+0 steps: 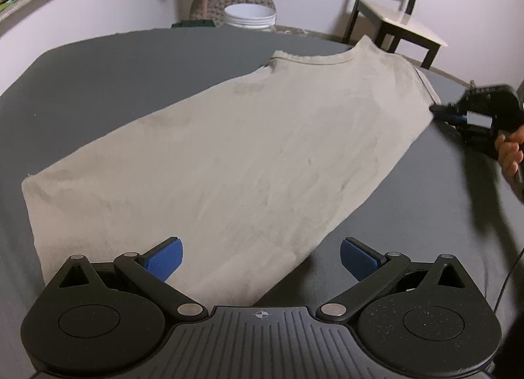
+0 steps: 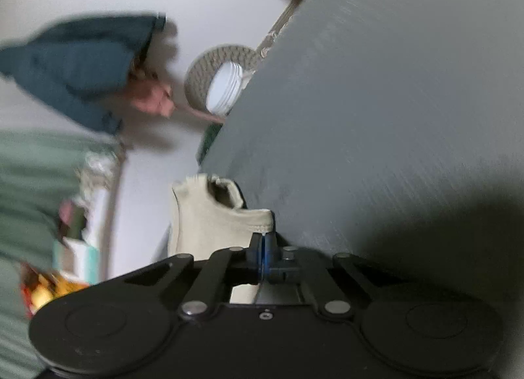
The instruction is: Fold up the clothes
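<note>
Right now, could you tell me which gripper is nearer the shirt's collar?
Right. The right gripper is shut on the beige shirt beside the collar; the left gripper hovers open over the hem.

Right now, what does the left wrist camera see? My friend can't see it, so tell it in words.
A beige shirt lies spread on a dark grey table. The left gripper hangs open over the near hem. The right gripper pinches the shirt's far right edge.

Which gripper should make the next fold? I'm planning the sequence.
Probably the right gripper: it is shut on the edge of the beige shirt near the sleeve end, ready to carry it across. The left gripper is open above the hem, holding nothing on the grey table.
</note>
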Action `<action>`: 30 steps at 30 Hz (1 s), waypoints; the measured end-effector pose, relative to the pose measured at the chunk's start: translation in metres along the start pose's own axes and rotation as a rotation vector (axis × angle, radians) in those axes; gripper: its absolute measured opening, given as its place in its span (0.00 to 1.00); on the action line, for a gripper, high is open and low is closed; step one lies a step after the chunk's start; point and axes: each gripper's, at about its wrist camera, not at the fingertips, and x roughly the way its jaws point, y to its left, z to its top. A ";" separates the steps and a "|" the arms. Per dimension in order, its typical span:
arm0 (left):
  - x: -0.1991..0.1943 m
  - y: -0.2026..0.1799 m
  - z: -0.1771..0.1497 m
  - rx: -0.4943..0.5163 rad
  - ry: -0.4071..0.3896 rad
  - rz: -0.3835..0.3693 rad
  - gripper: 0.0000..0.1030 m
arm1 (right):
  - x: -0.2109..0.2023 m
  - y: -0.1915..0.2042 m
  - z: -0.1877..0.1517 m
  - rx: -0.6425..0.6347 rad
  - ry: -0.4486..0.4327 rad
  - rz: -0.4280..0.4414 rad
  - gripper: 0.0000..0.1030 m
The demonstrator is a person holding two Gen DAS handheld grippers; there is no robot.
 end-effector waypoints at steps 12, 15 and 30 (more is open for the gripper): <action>-0.007 -0.003 -0.002 -0.056 -0.020 -0.014 1.00 | 0.000 0.012 -0.014 -0.009 -0.085 0.046 0.32; -0.007 -0.002 0.001 -0.089 -0.026 -0.019 1.00 | 0.006 0.015 -0.011 -0.057 -0.086 0.045 0.32; 0.000 0.010 0.004 -0.170 -0.032 0.017 1.00 | -0.015 0.076 -0.032 -0.492 -0.229 0.023 0.07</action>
